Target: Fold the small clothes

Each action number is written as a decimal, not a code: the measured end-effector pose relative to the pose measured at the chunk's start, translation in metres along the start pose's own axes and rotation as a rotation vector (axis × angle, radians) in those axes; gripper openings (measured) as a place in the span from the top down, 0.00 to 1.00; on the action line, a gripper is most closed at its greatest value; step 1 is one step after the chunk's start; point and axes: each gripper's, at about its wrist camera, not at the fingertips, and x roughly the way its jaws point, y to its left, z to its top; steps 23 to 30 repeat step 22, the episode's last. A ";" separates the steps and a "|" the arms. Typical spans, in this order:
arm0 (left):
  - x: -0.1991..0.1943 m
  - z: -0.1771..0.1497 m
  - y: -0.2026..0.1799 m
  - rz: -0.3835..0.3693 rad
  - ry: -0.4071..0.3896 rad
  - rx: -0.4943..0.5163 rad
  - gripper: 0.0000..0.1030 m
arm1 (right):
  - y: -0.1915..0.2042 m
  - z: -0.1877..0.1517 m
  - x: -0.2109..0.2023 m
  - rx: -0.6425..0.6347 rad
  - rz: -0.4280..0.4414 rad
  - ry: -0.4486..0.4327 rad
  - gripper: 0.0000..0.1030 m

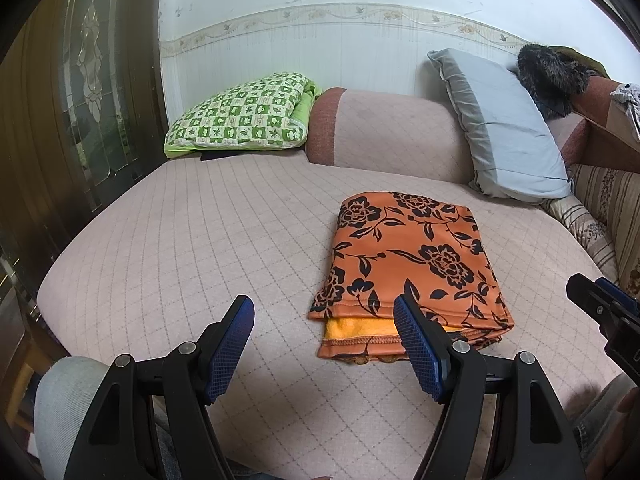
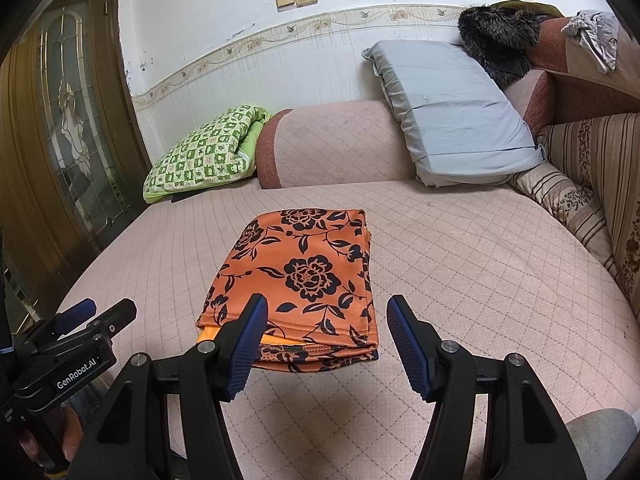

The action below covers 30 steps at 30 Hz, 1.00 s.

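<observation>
Okay, my left gripper (image 1: 324,344) and right gripper (image 2: 327,344) both gape above the quilted pink cushion (image 1: 180,248), soft orange floral garment (image 2: 304,276) folded rectangular.

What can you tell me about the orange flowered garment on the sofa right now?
The orange garment with black flower print lies folded into a flat, layered rectangle on the pink quilted seat cushion. Stitched hems face the cameras, and a yellow fleecy lining shows between the layers. It looks soft and stretchy. Both grippers are open and hold nothing.
</observation>
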 end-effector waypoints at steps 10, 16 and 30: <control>0.011 -0.001 0.000 -0.003 0.007 0.020 0.30 | -0.002 0.001 0.003 -0.003 -0.014 0.006 0.38; 0.014 0.000 -0.001 0.001 0.021 0.058 0.30 | -0.010 0.001 0.000 0.013 -0.029 0.021 0.38; 0.011 0.015 0.005 -0.046 0.025 0.026 0.30 | -0.027 0.008 0.006 0.066 0.011 0.062 0.37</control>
